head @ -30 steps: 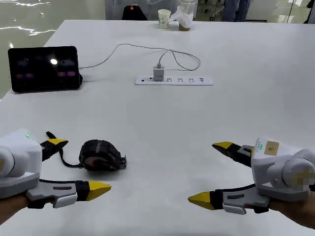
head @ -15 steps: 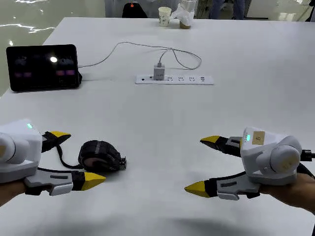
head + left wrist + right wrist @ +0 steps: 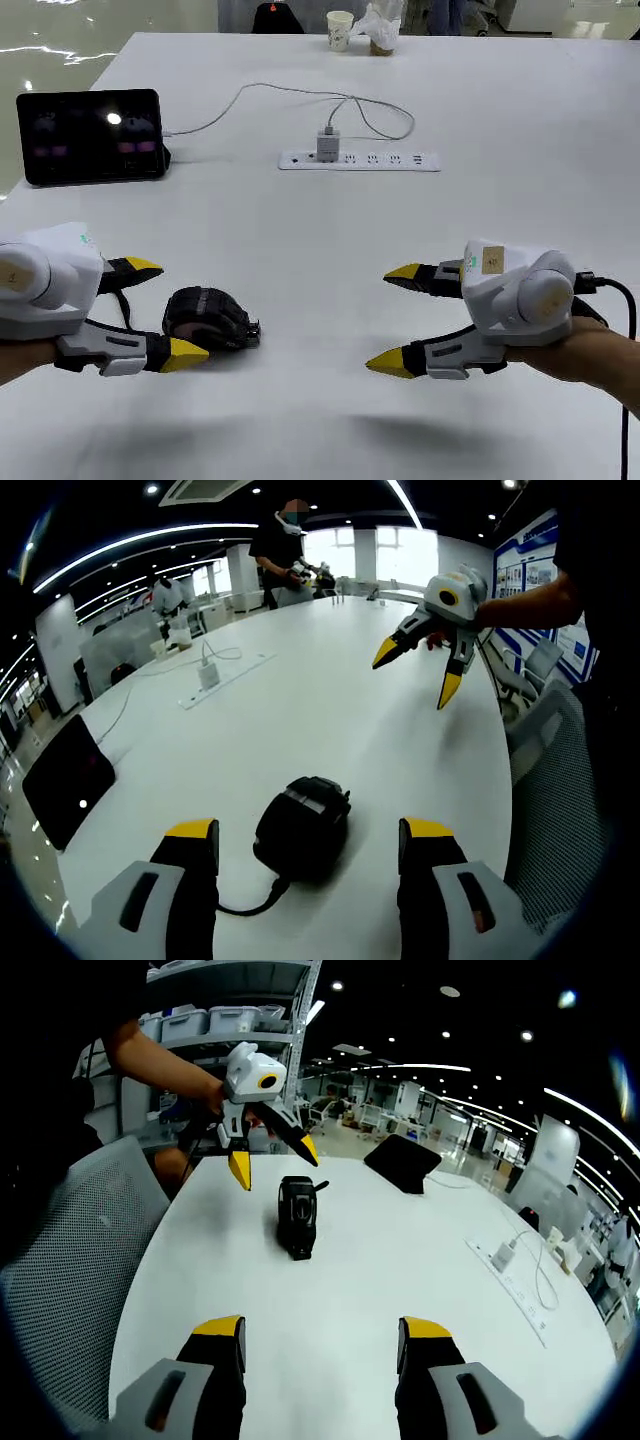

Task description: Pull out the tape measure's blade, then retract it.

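1. Bare white tabletop (image 3: 320, 240) lies open between the yellow-tipped left gripper (image 3: 168, 308) and right gripper (image 3: 392, 318). A white power strip (image 3: 358, 160) sits well beyond both.
2. Both grippers' jaws are spread and hold nothing.
3. The round black tape measure (image 3: 208, 317) lies between the left jaws, unpinched, well apart from the right gripper.

left gripper (image 3: 172, 308): jaws spread wide, tips pointing inward, held low
right gripper (image 3: 388, 320): jaws spread wide, tips pointing toward the left gripper
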`<state>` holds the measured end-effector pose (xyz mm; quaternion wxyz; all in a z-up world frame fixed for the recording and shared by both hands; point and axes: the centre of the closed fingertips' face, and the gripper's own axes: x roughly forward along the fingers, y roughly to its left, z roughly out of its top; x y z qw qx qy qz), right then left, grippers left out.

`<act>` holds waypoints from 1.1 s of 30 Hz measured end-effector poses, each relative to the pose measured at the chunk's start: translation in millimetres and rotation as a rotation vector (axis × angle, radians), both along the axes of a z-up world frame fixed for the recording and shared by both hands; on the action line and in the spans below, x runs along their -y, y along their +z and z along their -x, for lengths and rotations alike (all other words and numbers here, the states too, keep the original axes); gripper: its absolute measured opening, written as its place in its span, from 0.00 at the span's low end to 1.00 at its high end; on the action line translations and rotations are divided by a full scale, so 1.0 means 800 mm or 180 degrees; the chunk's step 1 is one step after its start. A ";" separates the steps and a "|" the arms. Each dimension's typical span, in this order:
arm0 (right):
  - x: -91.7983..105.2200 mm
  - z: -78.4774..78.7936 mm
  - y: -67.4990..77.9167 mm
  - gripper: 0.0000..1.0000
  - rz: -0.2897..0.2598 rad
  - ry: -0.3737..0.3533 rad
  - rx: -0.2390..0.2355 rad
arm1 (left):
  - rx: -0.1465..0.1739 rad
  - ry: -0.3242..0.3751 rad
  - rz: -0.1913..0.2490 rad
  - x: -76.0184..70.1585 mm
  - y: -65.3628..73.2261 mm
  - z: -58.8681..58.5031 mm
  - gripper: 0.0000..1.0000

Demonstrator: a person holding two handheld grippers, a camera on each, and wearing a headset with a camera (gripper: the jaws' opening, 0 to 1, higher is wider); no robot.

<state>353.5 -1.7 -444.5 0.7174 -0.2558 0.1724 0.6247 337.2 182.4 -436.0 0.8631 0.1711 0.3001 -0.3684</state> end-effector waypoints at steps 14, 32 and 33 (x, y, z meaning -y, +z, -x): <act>-0.042 -0.002 -0.012 0.51 0.0148 0.0426 0.0056 | -0.0149 -0.0365 -0.0228 0.000 -0.013 -0.007 0.57; -0.097 0.003 -0.034 0.40 0.0280 0.0787 0.0057 | -0.0387 -0.0900 -0.0619 -0.003 -0.026 -0.011 0.47; -0.100 0.003 -0.036 0.39 0.0285 0.0806 0.0058 | -0.0397 -0.0928 -0.0638 -0.003 -0.027 -0.011 0.46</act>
